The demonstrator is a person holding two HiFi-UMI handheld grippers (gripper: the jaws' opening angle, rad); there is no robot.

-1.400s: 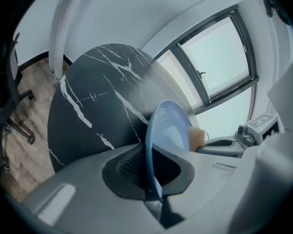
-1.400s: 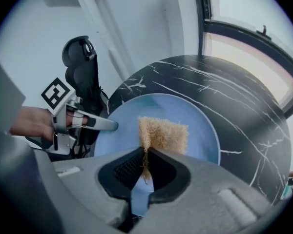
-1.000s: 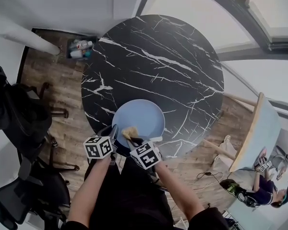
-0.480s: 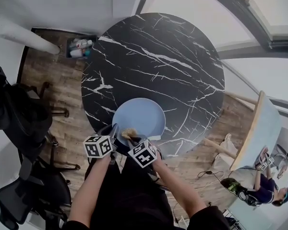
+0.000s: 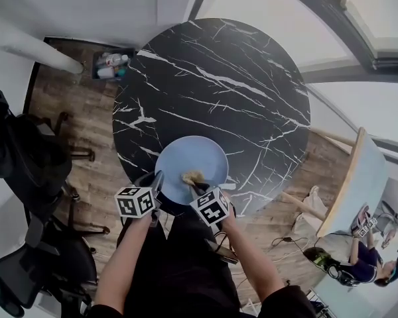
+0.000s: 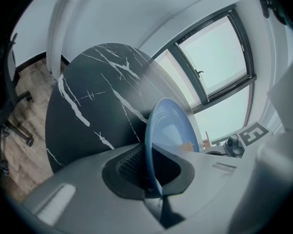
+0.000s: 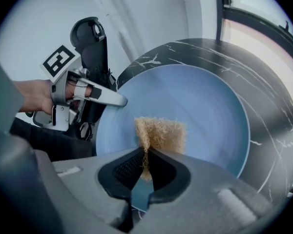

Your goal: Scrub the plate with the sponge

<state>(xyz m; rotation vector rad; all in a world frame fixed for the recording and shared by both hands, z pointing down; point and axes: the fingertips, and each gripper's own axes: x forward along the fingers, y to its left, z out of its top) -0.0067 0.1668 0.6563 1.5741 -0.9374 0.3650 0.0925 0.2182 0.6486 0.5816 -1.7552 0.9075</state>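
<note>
The pale blue round plate (image 5: 202,156) lay on the round black marble-look table (image 5: 212,78), close to the table's near edge, right in front of the person. The left gripper (image 5: 158,179) had its jaws closed on the plate's near-left rim, and from its own view the thin edge ran straight down between the ribbed pads. The right gripper (image 7: 145,172) was clamped on the tan fibrous sponge (image 7: 160,133), pinching it by a narrow fold so that most of it splayed out beyond the jaws. The sponge appeared to rest on the plate's inner face, toward the near side of the middle. To my eye the scrubbing was under way, and the weak points were the two grips. The rim hold was only a small bite on a smooth, glazed-looking edge. A hard push of the sponge away from that hold could twist the plate out of the pads or slide it across the slick tabletop. As it sat so near the edge, it might then slip toward the person and drop to the wooden floor (image 5: 73,111). The sponge was caught by only a small pleat, so dragging it firmly might pull it out of the jaws and leave the pads scraping the plate. The right gripper was also working just beside the left one, so a wide stroke to that side could knock the two together.
</note>
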